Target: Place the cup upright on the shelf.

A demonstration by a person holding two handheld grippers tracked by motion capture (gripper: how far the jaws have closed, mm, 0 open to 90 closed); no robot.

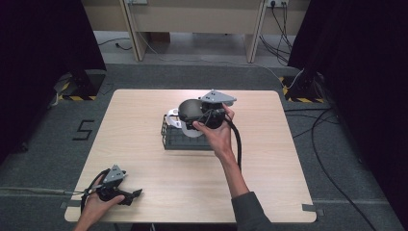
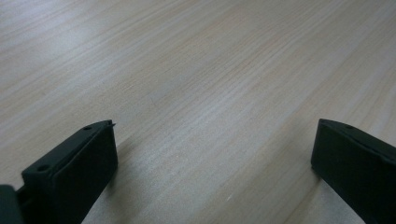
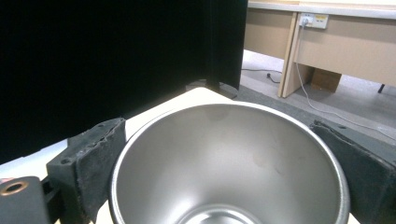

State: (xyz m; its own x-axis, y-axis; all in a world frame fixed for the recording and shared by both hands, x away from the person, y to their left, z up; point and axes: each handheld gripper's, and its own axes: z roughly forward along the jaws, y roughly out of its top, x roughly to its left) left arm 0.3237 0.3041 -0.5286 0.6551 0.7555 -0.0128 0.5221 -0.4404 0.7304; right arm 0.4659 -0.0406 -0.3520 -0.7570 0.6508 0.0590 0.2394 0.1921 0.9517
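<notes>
My right gripper [image 1: 198, 115] is shut on a steel bowl [image 1: 187, 107], held tilted over the back of a black wire rack [image 1: 185, 140] at the table's middle. In the right gripper view the bowl [image 3: 229, 158] sits between both black fingers [image 3: 95, 151], its empty inside facing the camera. White dishes [image 1: 174, 118] stand in the rack just under the bowl. My left gripper [image 1: 133, 196] rests at the table's front left corner, open. Its jaws stand wide apart over bare wood in the left gripper view [image 2: 212, 158], with nothing between them.
The light wooden table [image 1: 144, 159] has free room left, right and in front of the rack. Black curtains stand at both sides. Desks, cables and a wall socket [image 3: 313, 20] lie beyond the far edge on grey carpet.
</notes>
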